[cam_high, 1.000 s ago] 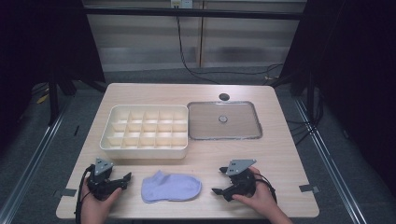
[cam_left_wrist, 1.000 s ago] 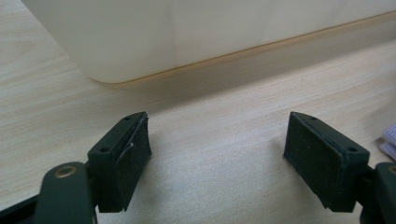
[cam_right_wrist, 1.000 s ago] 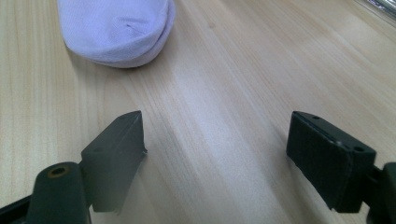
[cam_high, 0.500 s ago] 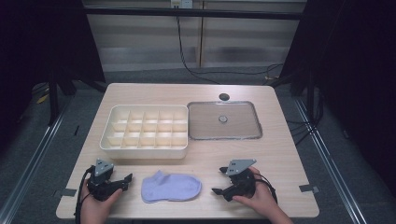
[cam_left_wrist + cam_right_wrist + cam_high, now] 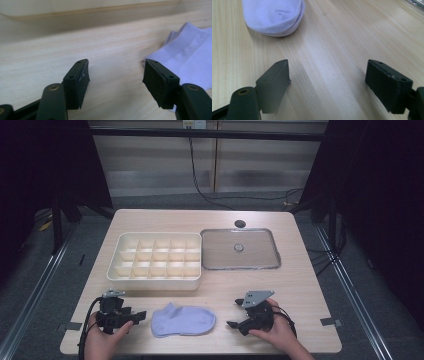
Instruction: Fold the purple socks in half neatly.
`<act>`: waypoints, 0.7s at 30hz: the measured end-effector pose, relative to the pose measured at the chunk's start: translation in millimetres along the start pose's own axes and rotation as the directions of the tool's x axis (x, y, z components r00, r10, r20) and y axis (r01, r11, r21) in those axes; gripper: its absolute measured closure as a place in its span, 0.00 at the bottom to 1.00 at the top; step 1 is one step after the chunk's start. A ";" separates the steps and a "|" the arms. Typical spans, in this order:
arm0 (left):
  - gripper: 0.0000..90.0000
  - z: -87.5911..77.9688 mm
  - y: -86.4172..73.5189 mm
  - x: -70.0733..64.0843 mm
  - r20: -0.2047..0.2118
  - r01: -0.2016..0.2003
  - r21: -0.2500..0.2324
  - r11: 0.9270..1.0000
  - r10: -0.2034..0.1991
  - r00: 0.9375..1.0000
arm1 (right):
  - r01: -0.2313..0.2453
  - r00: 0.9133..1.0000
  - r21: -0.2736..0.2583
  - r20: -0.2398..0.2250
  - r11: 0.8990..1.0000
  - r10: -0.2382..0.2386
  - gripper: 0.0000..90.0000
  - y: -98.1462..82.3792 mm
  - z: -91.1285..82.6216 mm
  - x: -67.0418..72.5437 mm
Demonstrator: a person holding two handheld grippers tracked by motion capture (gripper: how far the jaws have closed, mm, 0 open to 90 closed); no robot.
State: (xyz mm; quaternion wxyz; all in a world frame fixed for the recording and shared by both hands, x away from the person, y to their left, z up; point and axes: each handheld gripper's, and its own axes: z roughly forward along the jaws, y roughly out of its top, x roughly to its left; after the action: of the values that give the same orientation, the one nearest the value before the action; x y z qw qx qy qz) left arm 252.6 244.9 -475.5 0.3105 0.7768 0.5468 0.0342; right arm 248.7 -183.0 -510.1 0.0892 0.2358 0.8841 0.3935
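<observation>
A pale lilac sock (image 5: 183, 321) lies flat near the table's front edge, between the two grippers. My left gripper (image 5: 140, 316) rests on the table just left of the sock's cuff, jaws open and empty. In the left gripper view the sock (image 5: 190, 57) lies just beyond the right jaw, and the gripper (image 5: 116, 75) stands wide. My right gripper (image 5: 233, 323) rests to the right of the sock's toe, open, with nothing held. In the right gripper view the toe of the sock (image 5: 274, 16) lies ahead to the left of the gripper (image 5: 328, 77).
A cream divided organiser box (image 5: 156, 279) with several empty cells stands behind the sock. A clear lid (image 5: 240, 249) with a small knob lies flat to its right. A dark round hole (image 5: 240, 224) sits near the far table edge.
</observation>
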 end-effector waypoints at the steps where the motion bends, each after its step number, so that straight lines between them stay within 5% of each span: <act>1: 0.44 1.2 1.4 -2.7 0.008 0.004 0.010 1.000 -0.004 1.000 | -0.002 1.000 0.001 0.001 1.000 0.002 0.21 0.0 0.0 0.0; 18: 0.54 6.2 10.3 -19.5 0.074 -0.023 0.056 0.998 0.019 0.997 | -0.009 1.000 0.001 0.011 1.000 0.009 0.23 0.5 0.0 2.4; 21: 0.55 8.5 10.7 -22.5 0.085 -0.029 0.068 0.997 0.023 0.996 | 0.020 1.000 -0.002 0.004 1.000 -0.020 0.28 2.5 0.2 4.5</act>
State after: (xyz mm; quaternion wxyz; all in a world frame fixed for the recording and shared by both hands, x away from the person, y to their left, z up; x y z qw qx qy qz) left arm 255.8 219.3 -470.3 0.3058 0.7948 0.5240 -0.0137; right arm 245.7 -179.3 -508.2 0.0954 0.2276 0.8858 0.3930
